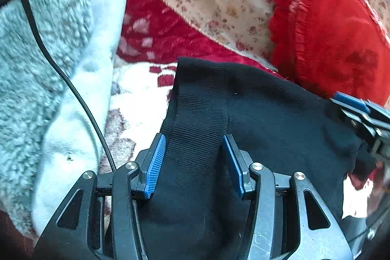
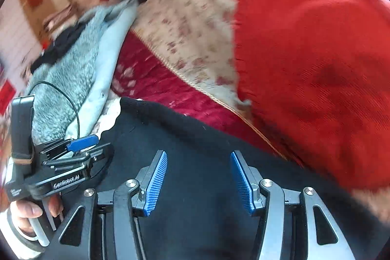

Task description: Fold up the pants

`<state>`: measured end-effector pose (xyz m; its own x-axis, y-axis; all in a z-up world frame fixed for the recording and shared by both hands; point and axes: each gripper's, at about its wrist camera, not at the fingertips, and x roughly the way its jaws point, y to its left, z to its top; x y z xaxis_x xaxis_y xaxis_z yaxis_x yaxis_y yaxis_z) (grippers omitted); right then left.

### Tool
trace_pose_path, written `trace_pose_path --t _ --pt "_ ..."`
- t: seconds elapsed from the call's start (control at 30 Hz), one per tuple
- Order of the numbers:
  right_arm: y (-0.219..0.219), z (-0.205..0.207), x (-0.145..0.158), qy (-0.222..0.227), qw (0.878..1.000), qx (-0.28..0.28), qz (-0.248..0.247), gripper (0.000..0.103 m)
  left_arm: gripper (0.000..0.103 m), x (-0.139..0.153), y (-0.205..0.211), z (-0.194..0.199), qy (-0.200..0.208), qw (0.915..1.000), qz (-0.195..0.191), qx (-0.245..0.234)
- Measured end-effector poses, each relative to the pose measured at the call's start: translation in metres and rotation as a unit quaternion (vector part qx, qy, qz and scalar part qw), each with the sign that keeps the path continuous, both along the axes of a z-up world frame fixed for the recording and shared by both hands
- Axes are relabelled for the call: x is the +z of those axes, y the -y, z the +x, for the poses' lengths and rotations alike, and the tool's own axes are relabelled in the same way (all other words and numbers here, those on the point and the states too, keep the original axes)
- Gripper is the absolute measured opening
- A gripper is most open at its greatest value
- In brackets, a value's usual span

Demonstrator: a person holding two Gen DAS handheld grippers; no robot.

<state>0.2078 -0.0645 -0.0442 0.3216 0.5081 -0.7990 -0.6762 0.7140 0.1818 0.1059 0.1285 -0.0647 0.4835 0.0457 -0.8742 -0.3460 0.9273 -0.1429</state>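
Left wrist view: black ribbed knit pants [image 1: 256, 99], soft, light and floppy, sit bunched in the clamped left tool [image 1: 193, 165]; right tool [image 2: 198, 182] gapes, so pinch hems.

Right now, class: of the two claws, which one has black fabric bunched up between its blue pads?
The left claw: a ribbed fold of the black pants rises between its pads. The right claw stands open above flat fabric.

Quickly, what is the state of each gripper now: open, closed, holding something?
Left gripper: closed on the black pants.
Right gripper: open above the pants, gripping nothing.
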Motion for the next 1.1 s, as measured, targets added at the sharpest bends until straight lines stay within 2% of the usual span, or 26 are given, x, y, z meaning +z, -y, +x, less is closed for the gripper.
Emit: trace_pose_path --t 0.13,0.23,0.3,0.37,0.43,0.6,0.7,0.9,0.97,1.03,1.1 --pt "-0.034 0.026 -0.021 -0.011 0.998 0.046 -0.040 0.056 0.048 -0.001 -0.001 0.008 -0.001 1.0000 0.007 -0.003" --pt "-0.049 0.040 -0.043 -0.030 0.995 0.068 -0.070 0.056 0.057 -0.005 -0.004 0.008 -0.004 0.9999 0.006 0.009" --pt "-0.051 0.047 -0.057 -0.054 0.994 0.069 -0.067 0.054 0.059 -0.006 -0.005 0.008 -0.005 0.9999 0.004 0.014" --pt "-0.044 0.047 -0.057 -0.058 0.996 0.061 -0.039 0.037 0.059 -0.007 -0.005 0.009 -0.004 0.9999 0.005 0.014" --pt "-0.041 0.039 -0.050 -0.031 0.997 0.059 -0.033 0.012 0.059 -0.006 -0.003 0.008 -0.004 0.9998 0.010 0.014" --pt "-0.033 0.014 -0.031 0.005 0.999 0.048 -0.024 0.006 0.059 -0.006 -0.005 0.009 0.000 0.9998 0.006 0.017" --pt "-0.026 -0.003 -0.018 0.017 0.999 0.037 -0.008 0.006 0.059 0.004 -0.008 0.001 0.013 0.9997 -0.018 0.014" --pt "-0.004 -0.068 0.009 0.038 0.999 0.017 0.025 0.005 0.059 0.045 -0.017 -0.046 0.059 0.9972 -0.044 0.007" --pt "0.004 -0.097 0.014 0.034 0.998 0.011 0.041 0.005 0.060 0.055 -0.020 -0.065 0.073 0.9958 -0.056 0.004" --pt "0.012 -0.122 0.014 0.021 0.998 0.005 0.062 0.005 0.067 0.058 -0.024 -0.086 0.076 0.9958 -0.051 0.005" --pt "0.015 -0.148 0.009 0.009 0.997 0.002 0.079 0.005 0.069 0.057 -0.026 -0.104 0.072 0.9962 -0.049 0.006"
